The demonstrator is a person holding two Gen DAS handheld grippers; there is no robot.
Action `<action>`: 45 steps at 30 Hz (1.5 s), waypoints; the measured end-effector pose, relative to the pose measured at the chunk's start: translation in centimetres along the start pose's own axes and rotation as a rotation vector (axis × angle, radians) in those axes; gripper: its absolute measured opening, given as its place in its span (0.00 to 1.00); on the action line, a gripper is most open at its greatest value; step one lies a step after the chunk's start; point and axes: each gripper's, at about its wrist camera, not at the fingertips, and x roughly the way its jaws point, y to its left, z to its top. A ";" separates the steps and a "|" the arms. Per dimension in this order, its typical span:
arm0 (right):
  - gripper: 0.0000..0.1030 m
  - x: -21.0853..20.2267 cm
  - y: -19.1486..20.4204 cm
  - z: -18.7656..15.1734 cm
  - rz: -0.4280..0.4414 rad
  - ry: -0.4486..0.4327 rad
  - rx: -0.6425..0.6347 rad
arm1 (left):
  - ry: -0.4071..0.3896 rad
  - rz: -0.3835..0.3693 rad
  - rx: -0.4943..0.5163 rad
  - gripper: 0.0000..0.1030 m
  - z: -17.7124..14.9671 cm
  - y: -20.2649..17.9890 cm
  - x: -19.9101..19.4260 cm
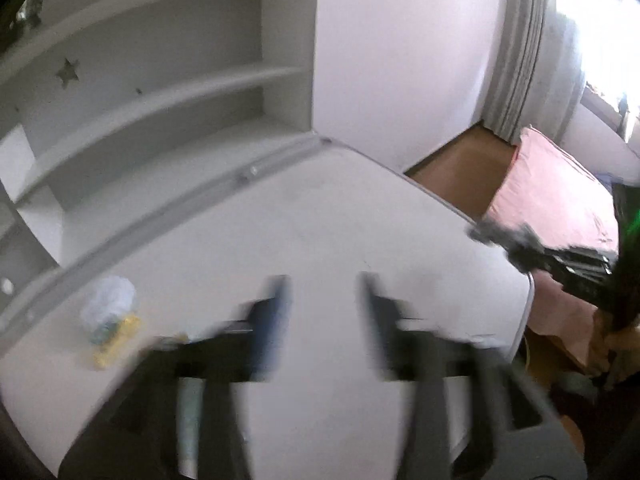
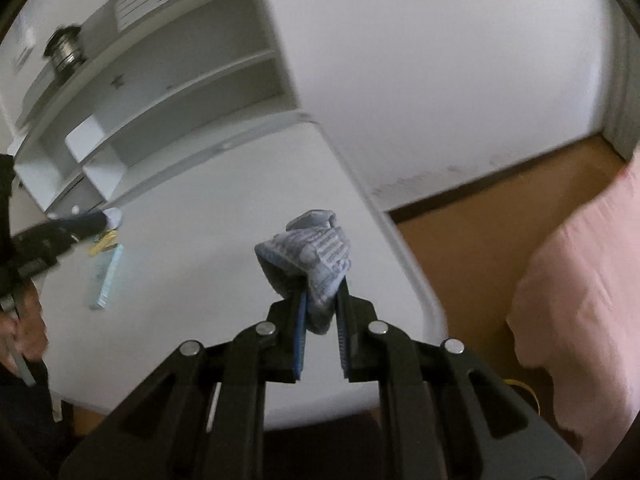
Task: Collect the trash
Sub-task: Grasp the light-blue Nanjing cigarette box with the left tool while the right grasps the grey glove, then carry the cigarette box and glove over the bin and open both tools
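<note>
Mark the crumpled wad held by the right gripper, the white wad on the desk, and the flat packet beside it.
crumpled grey wad (image 2: 310, 258), right wrist view, its patterned middle.
white wad (image 1: 108, 306), left wrist view, its rounded top.
flat packet (image 2: 107, 278), right wrist view, mid-length.

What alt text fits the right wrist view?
The right tongs pinch a crumpled grey-blue wad above a white desk. At far left, the left tongs sit near a yellow scrap and a pale blue strip; shelves stand behind.

Black two-finger grippers, blue-lined.

The right gripper (image 2: 322, 300) has black angular linkage arms, four round silver pins, and ribbed blue pads (image 2: 301, 340). The left gripper (image 1: 325, 300) shows blurred black fingers, one blue-faced.
</note>
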 end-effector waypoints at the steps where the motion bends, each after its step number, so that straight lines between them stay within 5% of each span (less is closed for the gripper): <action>1: 0.13 -0.4 -0.6 -0.5 -0.005 -0.001 0.011 | -0.015 0.025 0.011 0.88 0.1 0.3 -0.5; 3: 0.13 -0.9 -1.4 -1.3 -0.010 -0.009 0.025 | -0.023 0.088 0.052 0.89 -0.1 1.3 -1.0; 10: 0.13 -1.8 -2.9 -3.1 -0.007 -0.026 0.077 | 0.141 0.208 0.070 0.89 -3.3 5.0 1.1; 19: 0.13 -3.2 -5.4 -4.6 -0.061 -0.032 0.111 | 0.264 0.247 -0.160 0.88 -7.3 8.8 3.9; 22: 0.13 -4.0 -7.2 -5.3 -0.086 -0.040 0.151 | 0.286 0.245 -0.184 0.62 -7.3 9.4 4.8; 27: 0.13 -5.3 -10.1 -6.8 -0.139 -0.054 0.208 | 0.269 0.222 -0.164 0.57 -6.2 7.8 5.6; 31: 0.13 -6.3 -13.0 -8.6 -0.193 -0.061 0.283 | 0.230 0.092 -0.095 0.57 -4.0 1.3 6.5; 37: 0.13 -6.0 -18.7 -12.0 -0.356 0.043 0.438 | 0.170 -0.163 0.154 0.57 -1.0 -14.4 8.2; 41: 0.13 -5.2 -22.0 -14.9 -0.401 0.106 0.538 | 0.186 -0.348 0.303 0.57 -1.6 -25.3 9.8; 45: 0.13 -4.3 -24.9 -17.9 -0.423 0.172 0.605 | 0.215 -0.467 0.403 0.57 -3.0 -32.3 11.9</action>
